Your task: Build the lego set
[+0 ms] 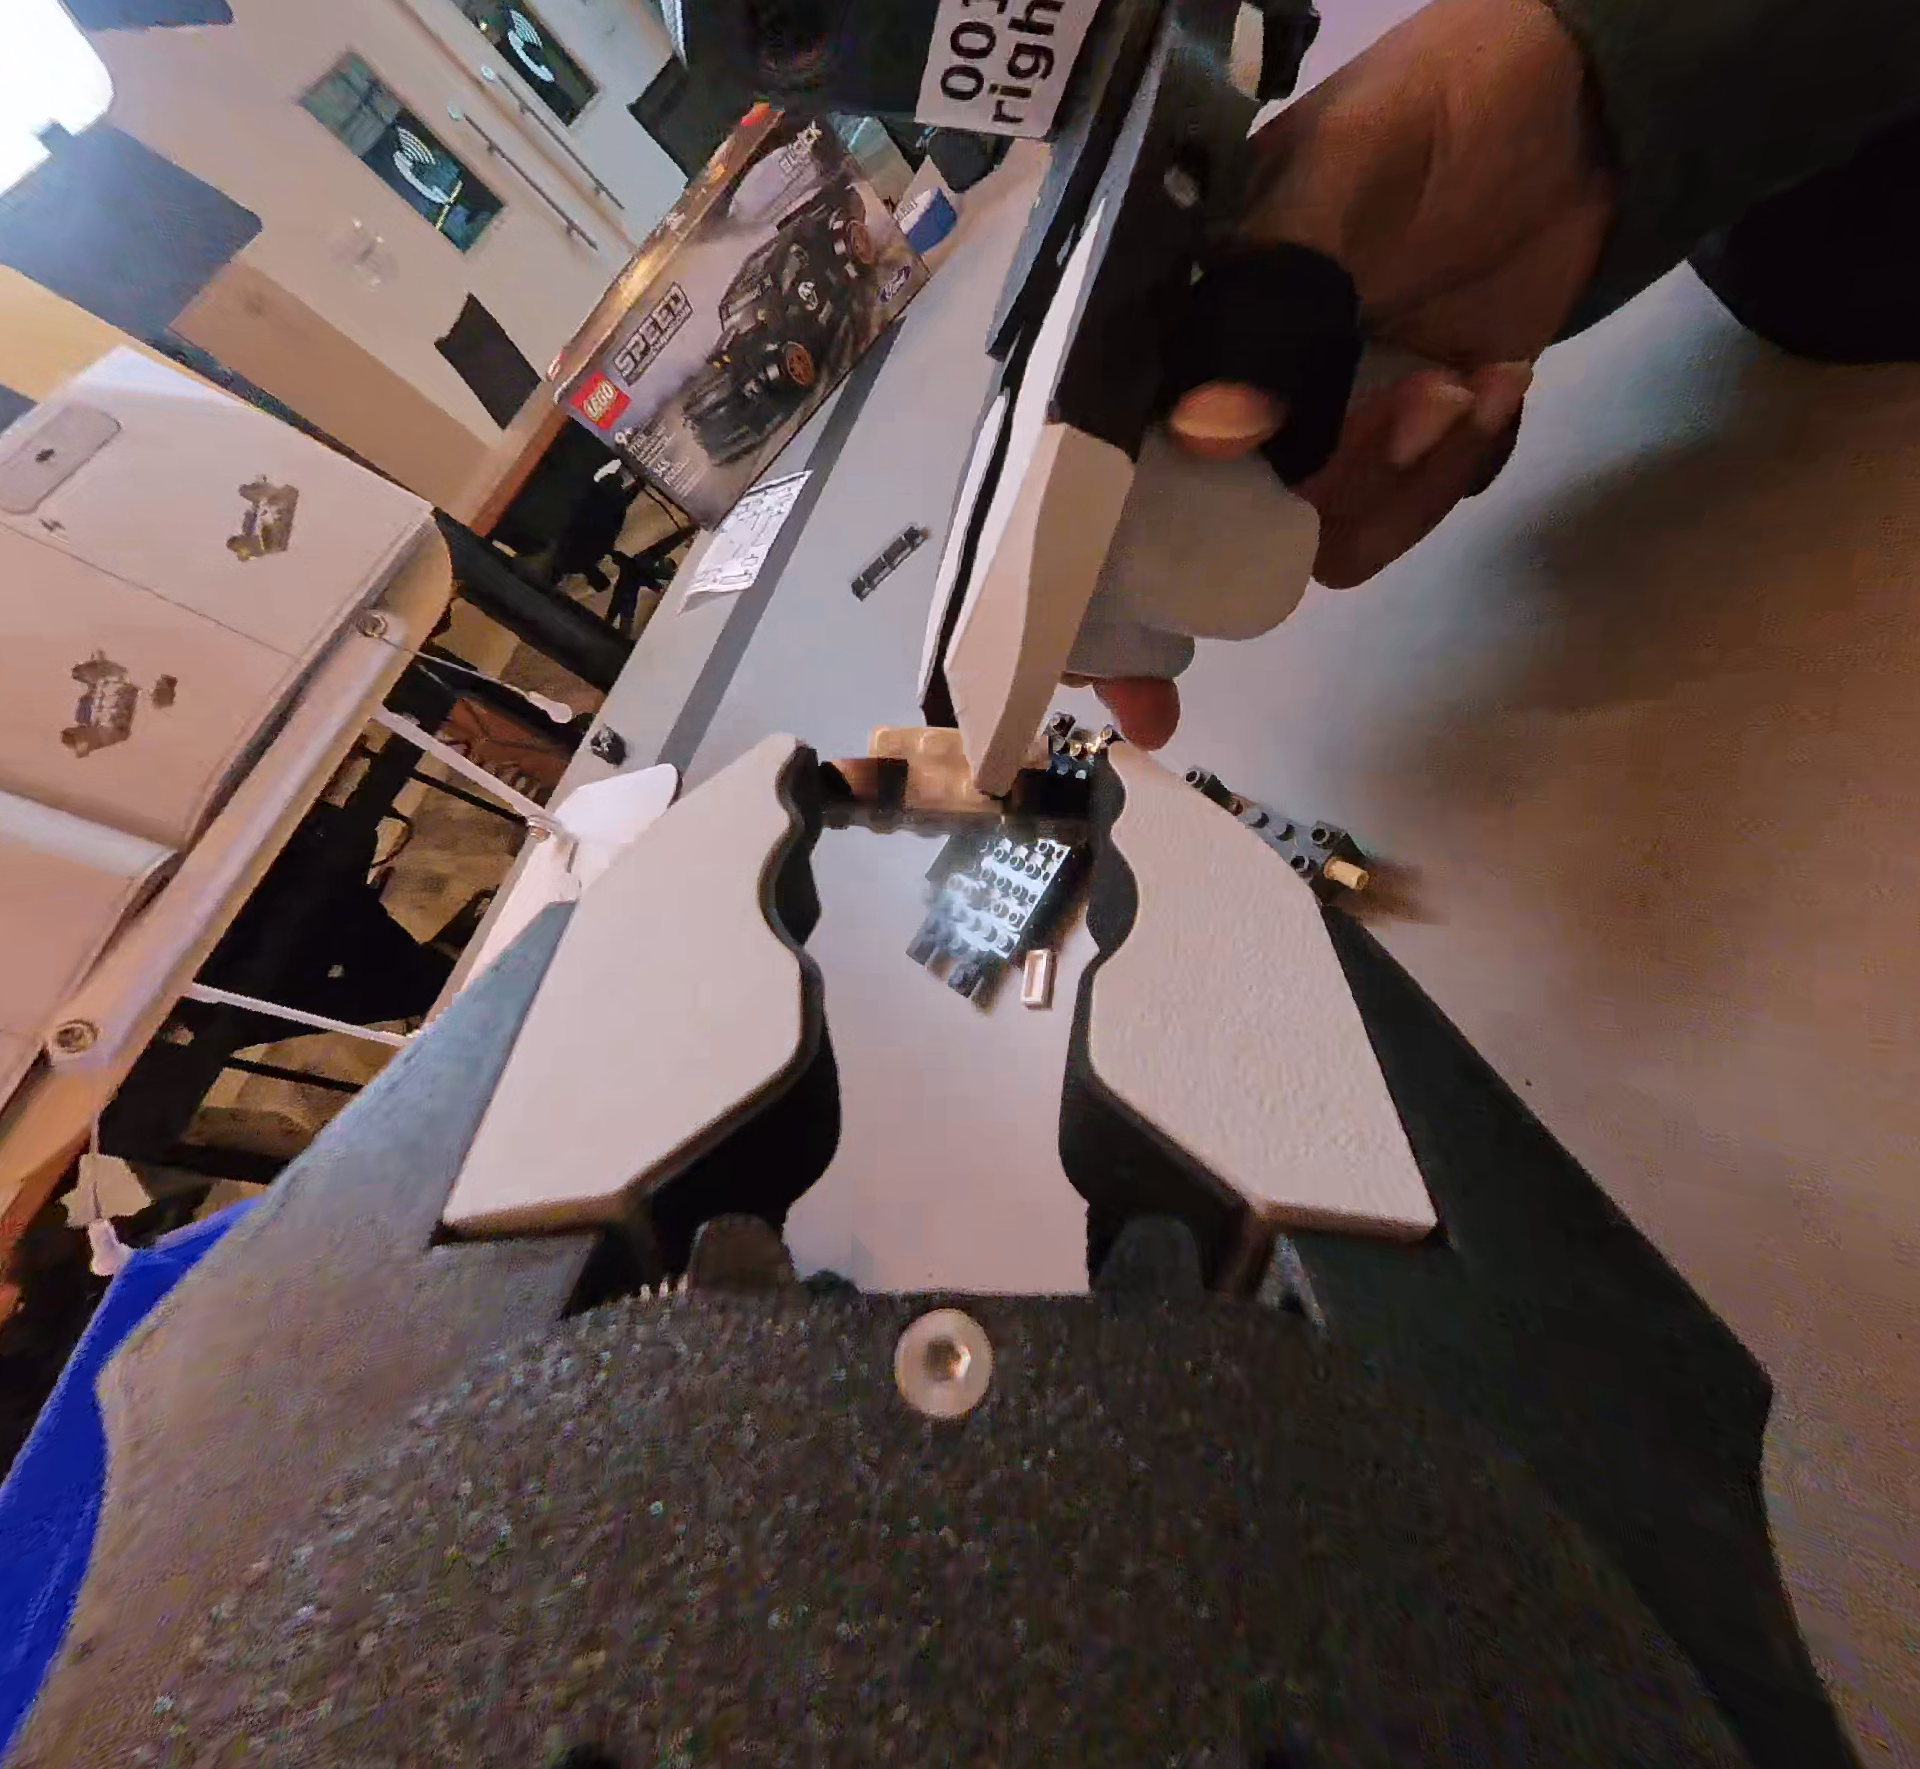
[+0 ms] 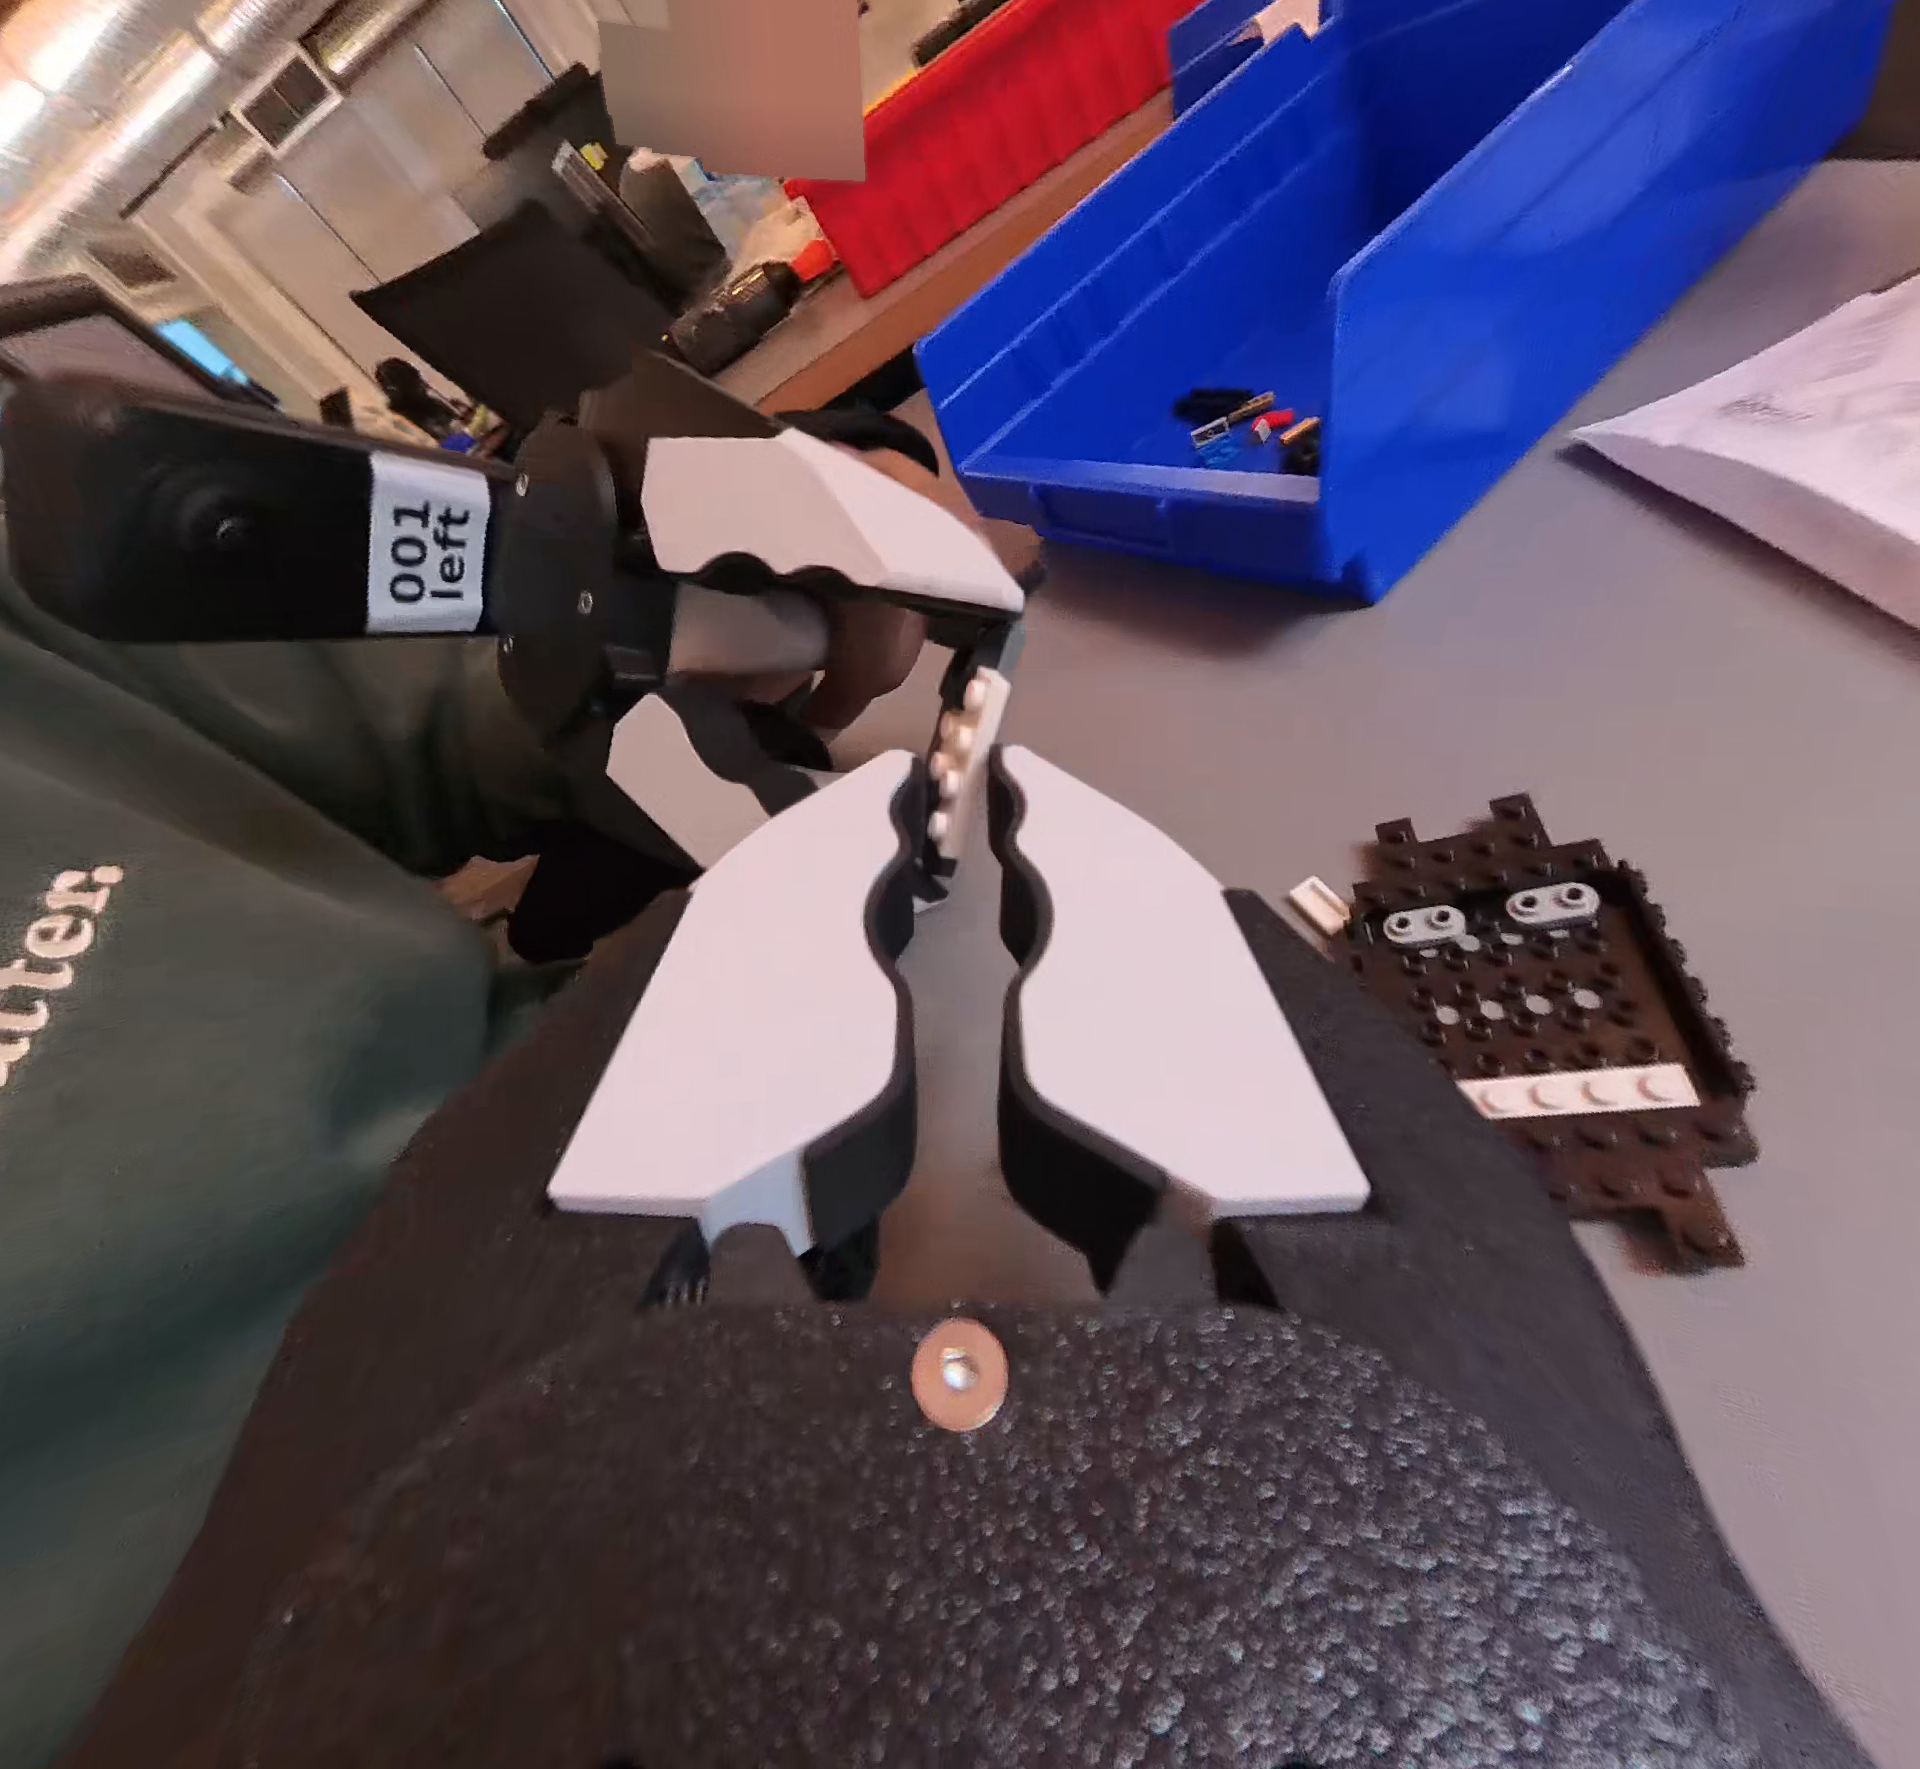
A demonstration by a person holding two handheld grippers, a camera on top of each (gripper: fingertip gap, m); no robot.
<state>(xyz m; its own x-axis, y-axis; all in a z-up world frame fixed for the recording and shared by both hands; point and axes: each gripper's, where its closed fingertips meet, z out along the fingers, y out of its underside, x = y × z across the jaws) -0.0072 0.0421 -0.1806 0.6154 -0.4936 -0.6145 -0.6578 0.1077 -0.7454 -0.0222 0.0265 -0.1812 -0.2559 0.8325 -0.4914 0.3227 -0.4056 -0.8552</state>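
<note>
My left gripper (image 1: 951, 774) is shut endwise on a small white-and-black brick assembly (image 1: 920, 745), held above the grey table (image 1: 1558, 992). My right gripper (image 2: 958, 763) comes down on it from above, with its narrow jaws shut on the assembly's white studded plate (image 2: 971, 743). The right gripper also shows in the left wrist view (image 1: 987, 763), and the left gripper in the right wrist view (image 2: 935, 680). A black studded baseplate (image 2: 1538, 1023) carrying white and grey pieces lies flat on the table to the right. It shows under the left jaws too (image 1: 997, 898).
A small white piece (image 2: 1314, 898) lies beside the baseplate. A dark grey part with a tan pin (image 1: 1278, 831) lies nearby. A blue bin (image 2: 1455, 265) with several small parts, paper sheets (image 2: 1787, 452), a set box (image 1: 748, 317) and a black strip (image 1: 888, 561) stand farther off. My two grippers' fingertips are within a few centimetres of each other.
</note>
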